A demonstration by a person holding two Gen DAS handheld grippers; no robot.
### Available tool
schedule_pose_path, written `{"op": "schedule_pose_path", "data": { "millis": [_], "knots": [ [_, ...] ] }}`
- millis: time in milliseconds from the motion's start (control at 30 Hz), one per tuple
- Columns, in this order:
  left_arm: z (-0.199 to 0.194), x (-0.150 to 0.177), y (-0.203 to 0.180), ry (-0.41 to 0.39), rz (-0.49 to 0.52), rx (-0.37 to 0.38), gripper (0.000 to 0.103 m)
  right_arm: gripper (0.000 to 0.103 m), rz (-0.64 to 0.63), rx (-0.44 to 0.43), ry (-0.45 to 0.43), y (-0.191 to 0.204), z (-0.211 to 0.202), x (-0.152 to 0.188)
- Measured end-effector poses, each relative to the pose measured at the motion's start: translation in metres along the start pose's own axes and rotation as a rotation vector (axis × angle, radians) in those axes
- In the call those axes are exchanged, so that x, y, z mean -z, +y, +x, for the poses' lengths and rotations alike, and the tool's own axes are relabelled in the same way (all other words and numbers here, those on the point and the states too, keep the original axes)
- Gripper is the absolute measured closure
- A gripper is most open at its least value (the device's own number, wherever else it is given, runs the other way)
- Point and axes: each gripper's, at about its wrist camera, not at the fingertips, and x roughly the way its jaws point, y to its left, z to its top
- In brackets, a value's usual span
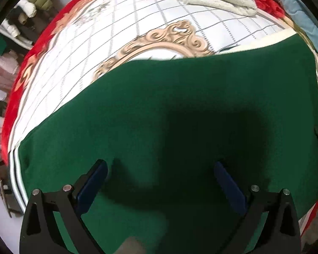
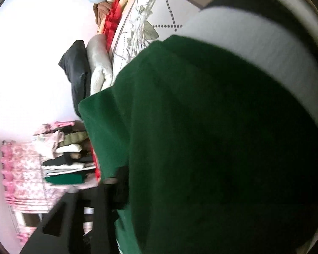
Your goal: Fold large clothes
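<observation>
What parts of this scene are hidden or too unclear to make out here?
- Right gripper, right wrist view: only one dark blurred finger shows; the green garment covers the rest, so its grip is unclear.
- The garment's type: both views cut it off, showing only green cloth and its white striped band.
- Bed cover, left wrist view: the garment hides its near part.
- Stacked clothes, right wrist view: too blurred to identify.

Left gripper (image 1: pixel 160 167) casts a dark shadow ahead onto green garment (image 1: pixel 180 116). Right wrist view is motion-blurred, its background wall overexposed. Fisheye bending at edges.
</observation>
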Motion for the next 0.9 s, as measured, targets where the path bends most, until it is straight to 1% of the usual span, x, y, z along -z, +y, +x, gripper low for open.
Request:
{"op": "schedule_pose_path", "data": {
  "millis": [33, 100, 167, 267, 433, 500, 567, 633, 667, 733, 800, 833, 900],
  "knots": [
    [-0.001, 0.006, 0.002, 0.007, -0.004, -0.003, 0.000, 0.081, 0.020, -0.002, -0.016, 0.002, -0.002, 0.001],
    [0.008, 0.015, 0.003, 0.042, -0.007, -0.010, 0.000, 0.083, 0.024, -0.002, -0.044, 0.013, -0.013, 0.005],
    [0.027, 0.024, 0.007, 0.081, -0.039, 0.021, 0.000, 0.083, 0.002, 0.009, -0.055, 0.026, -0.018, 0.008],
    [0.039, 0.018, 0.011, 0.100, -0.083, 0.060, 0.000, 0.083, -0.038, 0.018, -0.056, 0.058, -0.025, 0.014],
    [0.038, 0.012, 0.012, 0.081, -0.091, 0.097, 0.000, 0.083, -0.188, 0.047, -0.050, 0.123, -0.028, 0.032],
    [0.026, 0.013, 0.022, 0.061, -0.122, 0.118, 0.000, 0.083, -0.289, 0.072, -0.051, 0.161, -0.025, 0.048],
    [0.006, 0.017, 0.044, 0.020, -0.175, 0.128, 0.000, 0.083, -0.382, 0.107, -0.053, 0.194, -0.020, 0.066],
    [-0.023, 0.029, 0.078, -0.024, -0.252, 0.128, 0.000, 0.083, -0.482, 0.145, -0.047, 0.228, -0.012, 0.090],
    [-0.036, 0.037, 0.095, -0.040, -0.289, 0.122, 0.000, 0.083, -0.513, 0.155, -0.042, 0.238, -0.008, 0.099],
    [-0.062, 0.062, 0.142, -0.062, -0.366, 0.085, 0.000, 0.083, -0.637, 0.197, -0.017, 0.274, 0.011, 0.136],
    [-0.076, 0.088, 0.174, -0.064, -0.428, 0.051, 0.000, 0.083, -0.748, 0.228, 0.017, 0.301, 0.033, 0.173],
    [-0.084, 0.108, 0.201, -0.061, -0.474, 0.016, 0.000, 0.083, -0.786, 0.236, 0.037, 0.309, 0.044, 0.187],
    [-0.091, 0.143, 0.235, -0.045, -0.543, -0.044, 0.000, 0.083, -0.921, 0.272, 0.092, 0.328, 0.081, 0.239]
  ]
}}
